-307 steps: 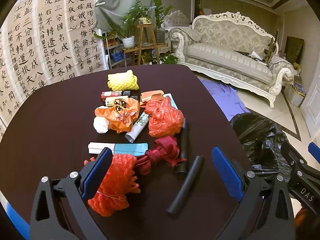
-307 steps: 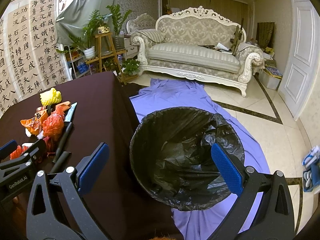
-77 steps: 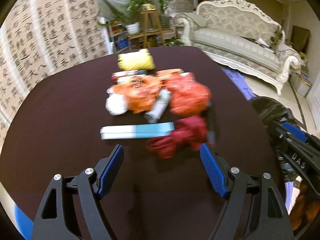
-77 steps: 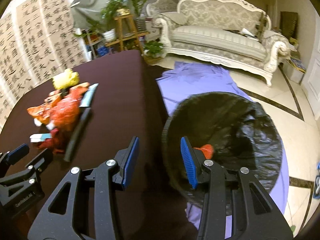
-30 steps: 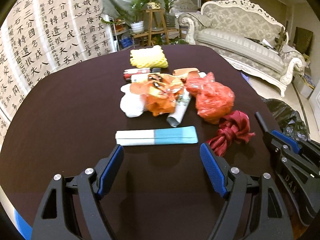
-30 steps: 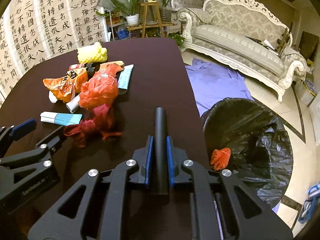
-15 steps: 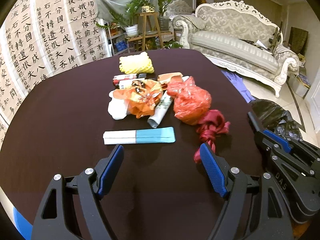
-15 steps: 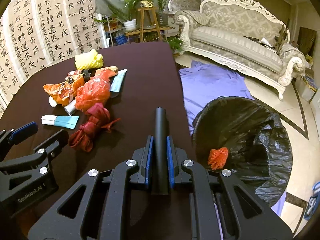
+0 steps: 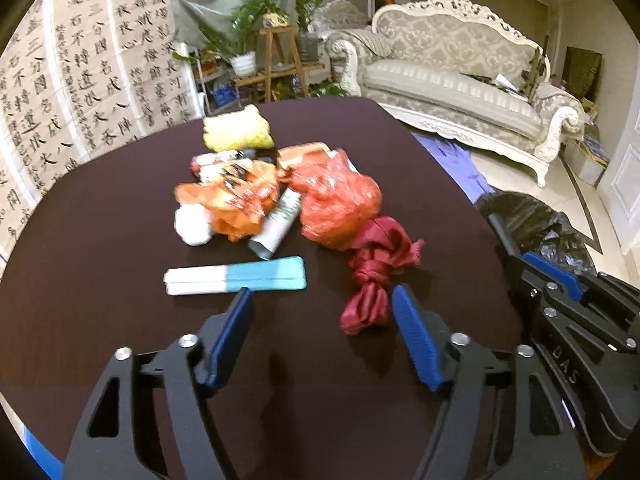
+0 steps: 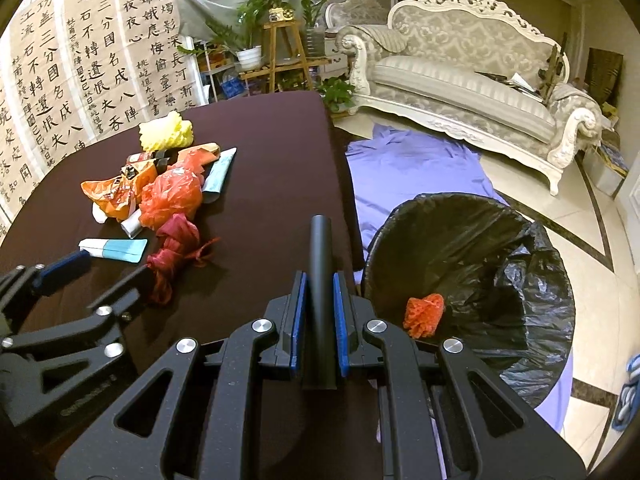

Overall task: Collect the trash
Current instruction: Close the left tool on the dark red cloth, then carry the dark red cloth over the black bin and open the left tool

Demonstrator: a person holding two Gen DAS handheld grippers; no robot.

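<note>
Tools differ: right tool (image 10: 319,320) clamps a black cylindrical tube (image 10: 320,264) (over the dark bench (image 10: 272,152)), left tool (image 9: 322,332), closing, straddles bare bench beside a knotted dark-red cloth (image 9: 374,272).

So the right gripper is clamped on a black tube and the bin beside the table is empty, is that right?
Not quite. The right gripper does clamp the black tube, but the bin is not empty: the right wrist view shows an orange-red net lying inside it.

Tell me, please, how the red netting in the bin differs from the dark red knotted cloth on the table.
The red netting is bright orange-red, crumpled into a small ball and already inside the black bin bag. The dark red knotted cloth is deeper red, longer, tied in a knot and uncollected on the table. Both are soft trash.
</note>
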